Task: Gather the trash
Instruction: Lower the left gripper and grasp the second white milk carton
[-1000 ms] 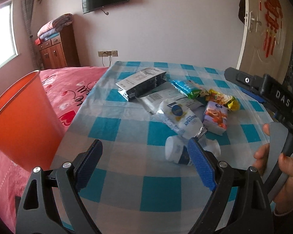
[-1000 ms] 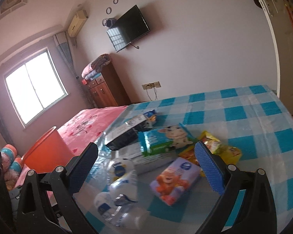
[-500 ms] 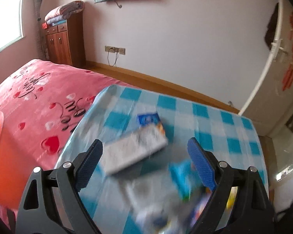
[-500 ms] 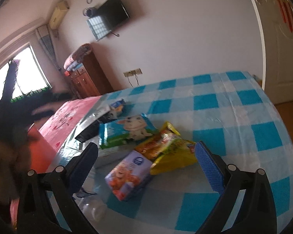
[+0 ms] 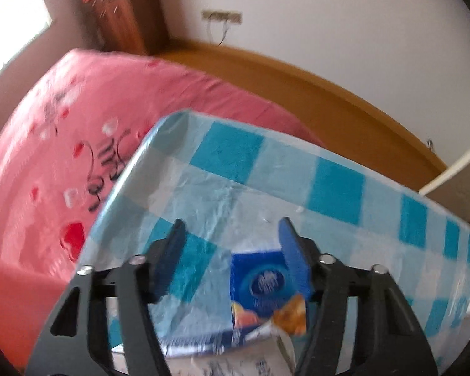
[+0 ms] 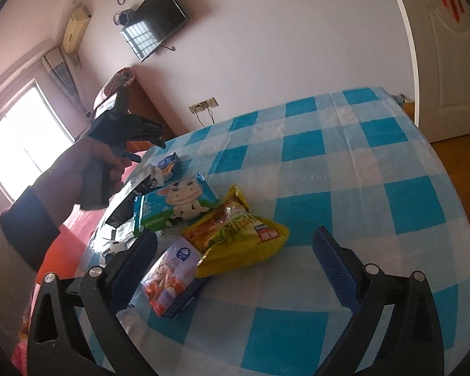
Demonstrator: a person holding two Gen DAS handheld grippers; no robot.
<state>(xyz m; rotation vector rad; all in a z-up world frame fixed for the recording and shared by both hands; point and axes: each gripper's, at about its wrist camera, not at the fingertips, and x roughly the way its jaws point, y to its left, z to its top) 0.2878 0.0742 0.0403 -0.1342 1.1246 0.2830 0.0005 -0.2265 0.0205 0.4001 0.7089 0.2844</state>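
Closing in, left wrist view: I'm narrowing the left claw over the blue carton on the tabletop; jaws just closing, not yet pinching. Right wrist view: right claw gaping, empty, above snack wrappers. Next: squeeze, lift.

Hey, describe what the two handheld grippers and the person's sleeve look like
Both grippers, left gripper and right gripper, have black skeletal frames with silver bolts and ribbed blue finger pads. The sleeve is light beige with a dark cuff.

Wrappers on table, seemingly beside bed
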